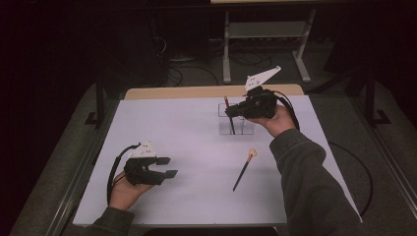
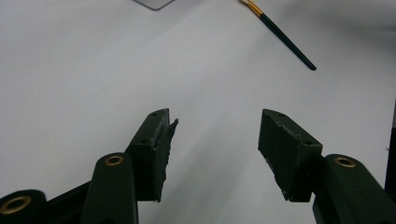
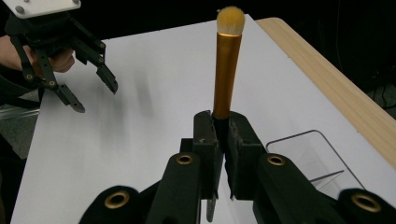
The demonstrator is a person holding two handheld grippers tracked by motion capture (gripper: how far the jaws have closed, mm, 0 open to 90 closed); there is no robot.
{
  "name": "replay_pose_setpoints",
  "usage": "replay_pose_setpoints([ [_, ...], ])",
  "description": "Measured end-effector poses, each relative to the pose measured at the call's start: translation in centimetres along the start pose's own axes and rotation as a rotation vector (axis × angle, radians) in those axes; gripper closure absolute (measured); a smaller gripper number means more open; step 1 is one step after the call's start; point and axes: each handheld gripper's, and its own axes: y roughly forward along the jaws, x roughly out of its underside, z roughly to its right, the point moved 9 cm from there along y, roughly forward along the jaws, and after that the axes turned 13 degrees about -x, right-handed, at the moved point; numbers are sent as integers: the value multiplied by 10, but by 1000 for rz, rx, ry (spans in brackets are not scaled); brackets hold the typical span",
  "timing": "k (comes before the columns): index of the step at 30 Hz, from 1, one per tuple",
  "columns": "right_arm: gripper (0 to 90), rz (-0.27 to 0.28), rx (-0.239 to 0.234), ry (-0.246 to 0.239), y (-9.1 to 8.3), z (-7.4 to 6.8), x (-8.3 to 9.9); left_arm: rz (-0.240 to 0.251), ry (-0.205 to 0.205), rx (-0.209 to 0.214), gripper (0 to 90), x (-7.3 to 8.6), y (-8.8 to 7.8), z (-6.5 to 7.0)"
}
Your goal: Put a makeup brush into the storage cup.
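My right gripper [image 3: 223, 140] is clamped on a gold-handled brush [image 3: 227, 70] above the clear holder [image 1: 236, 123] near the table's far wooden edge [image 1: 196, 92], while my left gripper [image 1: 167, 167], jaws apart and holding nothing, hovers over bare white tabletop [image 1: 196, 142], 1 dark brush [image 1: 243, 169] lying between them.

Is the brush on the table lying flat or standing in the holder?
Lying flat. The brush rests on the white table, apart from the clear holder.

My table [image 1: 162, 128] has a white top with a wooden far edge; on it lie a brush [image 1: 244, 169] and what looks like a clear holder [image 1: 242, 129].
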Motion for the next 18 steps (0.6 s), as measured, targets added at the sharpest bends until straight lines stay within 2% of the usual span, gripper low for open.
replay_pose_setpoints([
  [9,826,4,24,-12,-8,9,-12,-5,-4,-5,412,2,0,-2],
  [11,826,12,25,-2,-9,9,-16,-5,-6,-3,411,2,-1,-3],
  [16,826,16,44,-14,-13,16,-27,11,-19,1,404,0,-3,-3],
  [17,826,16,46,-12,-14,18,-29,9,-2,-3,401,0,-4,-5],
  [18,826,18,50,-10,-15,19,-31,13,-6,-2,401,0,-4,-5],
])
